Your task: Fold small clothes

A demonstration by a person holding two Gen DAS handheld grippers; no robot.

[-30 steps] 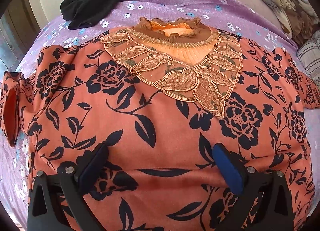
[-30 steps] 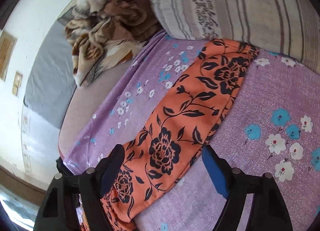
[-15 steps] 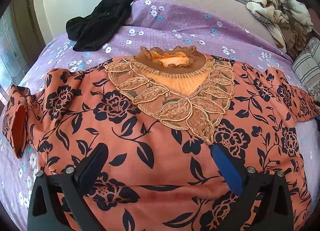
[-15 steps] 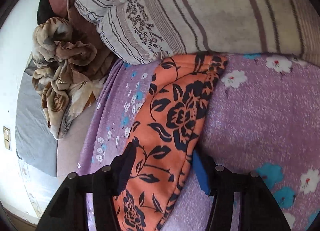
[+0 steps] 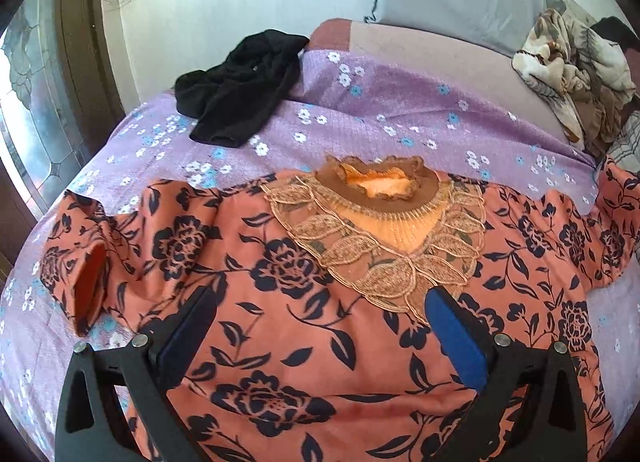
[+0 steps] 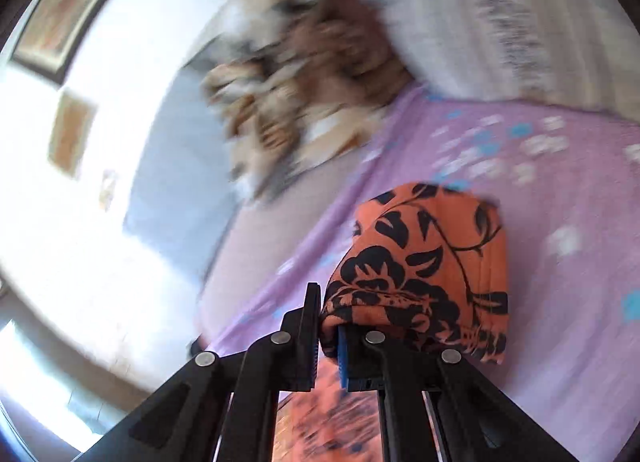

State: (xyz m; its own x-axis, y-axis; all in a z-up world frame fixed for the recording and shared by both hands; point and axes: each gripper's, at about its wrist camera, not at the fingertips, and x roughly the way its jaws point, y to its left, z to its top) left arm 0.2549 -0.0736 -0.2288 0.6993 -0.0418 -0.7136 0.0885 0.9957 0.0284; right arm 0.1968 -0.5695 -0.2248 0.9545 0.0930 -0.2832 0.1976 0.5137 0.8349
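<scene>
The blouse (image 5: 304, 322) lies spread on the bed (image 5: 380, 102). The left gripper (image 5: 320, 326) hovers over it, fingers wide, empty. The right gripper (image 6: 328, 326) has its fingers pinched tight on the sleeve (image 6: 424, 270).

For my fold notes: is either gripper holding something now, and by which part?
The right gripper is shut on the orange floral top, pinching its sleeve near the cuff end. The left gripper is open and holds nothing.

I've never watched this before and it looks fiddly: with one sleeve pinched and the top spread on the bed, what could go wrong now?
The right gripper pinches only the sleeve's edge, so it might slip free mid-fold. The left gripper is open above the orange floral top, holding nothing down, so pulling the sleeve could drag the top askew.
</scene>
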